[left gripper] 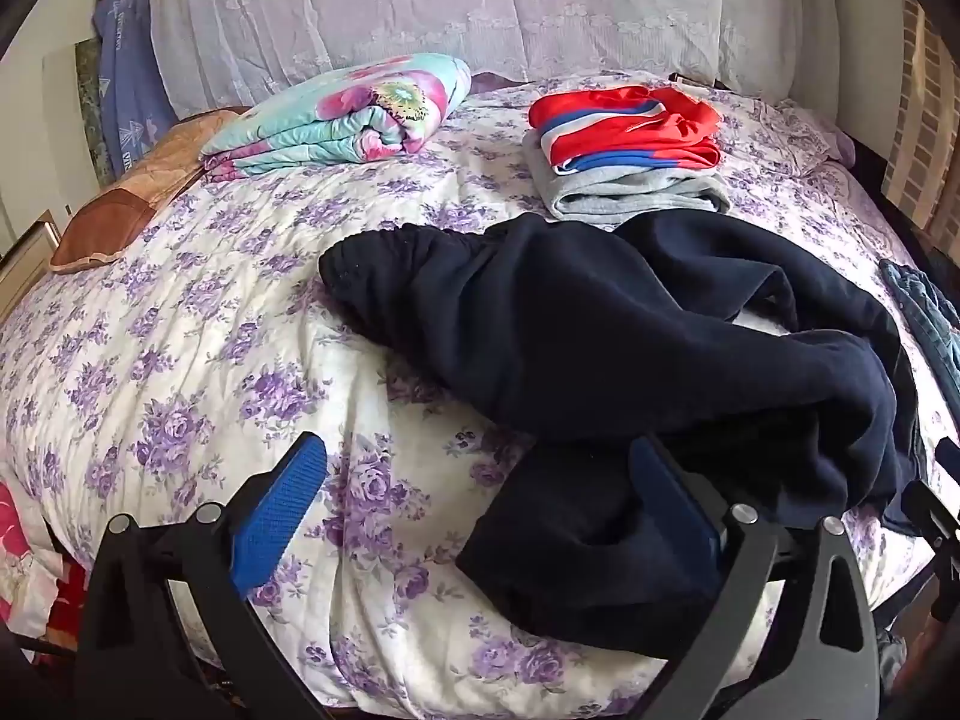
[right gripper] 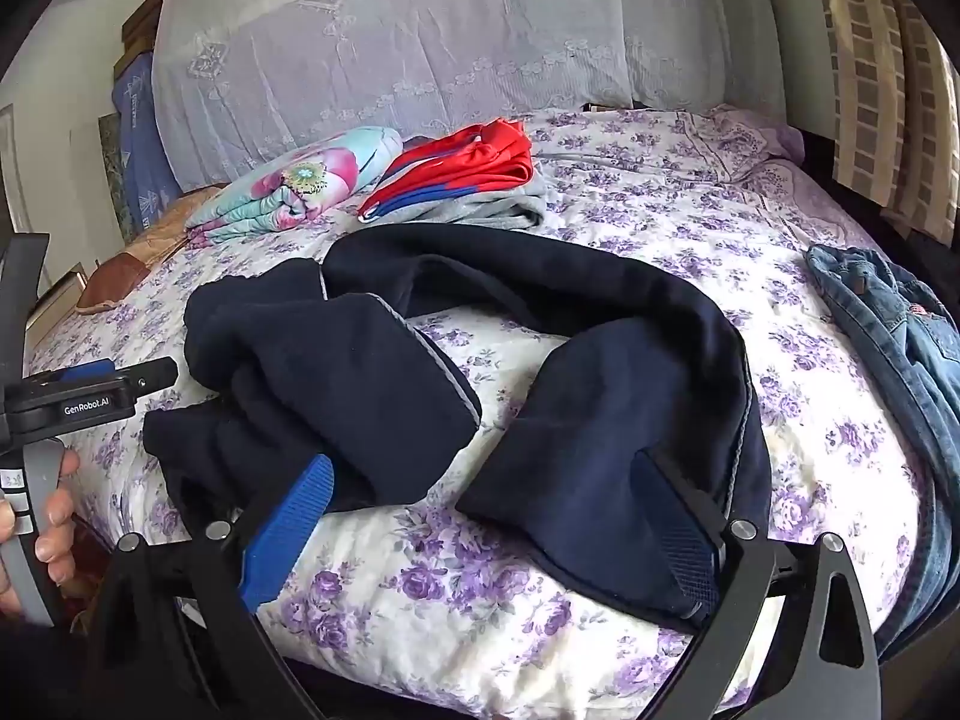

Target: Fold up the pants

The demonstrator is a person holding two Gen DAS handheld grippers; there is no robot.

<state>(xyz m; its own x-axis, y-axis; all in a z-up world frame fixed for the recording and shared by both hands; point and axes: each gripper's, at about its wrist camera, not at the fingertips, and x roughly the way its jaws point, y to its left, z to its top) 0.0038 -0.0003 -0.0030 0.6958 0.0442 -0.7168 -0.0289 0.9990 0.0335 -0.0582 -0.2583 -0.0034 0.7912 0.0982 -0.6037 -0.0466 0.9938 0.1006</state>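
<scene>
Dark navy pants (left gripper: pixel 600 348) lie crumpled across the near part of the bed, waistband toward the left in the left wrist view. In the right wrist view the same pants (right gripper: pixel 372 372) bend in an arc, with one end (right gripper: pixel 612 456) near the front edge. My left gripper (left gripper: pixel 480 498) stands open above the near end of the pants, its blue pads apart, nothing pressed between them. My right gripper (right gripper: pixel 486 510) is open too, one pad over each bunched part of the pants, not closed on the cloth. A hand (right gripper: pixel 54 516) holds the left gripper's handle at the left edge.
The bed carries a purple-flowered cover (left gripper: pixel 180 372). A folded floral blanket (left gripper: pixel 348 114) and a stack of folded red-blue and grey clothes (left gripper: pixel 624 150) lie at the back. Blue jeans (right gripper: pixel 900 372) lie at the right edge. A brown cushion (left gripper: pixel 114 222) sits far left.
</scene>
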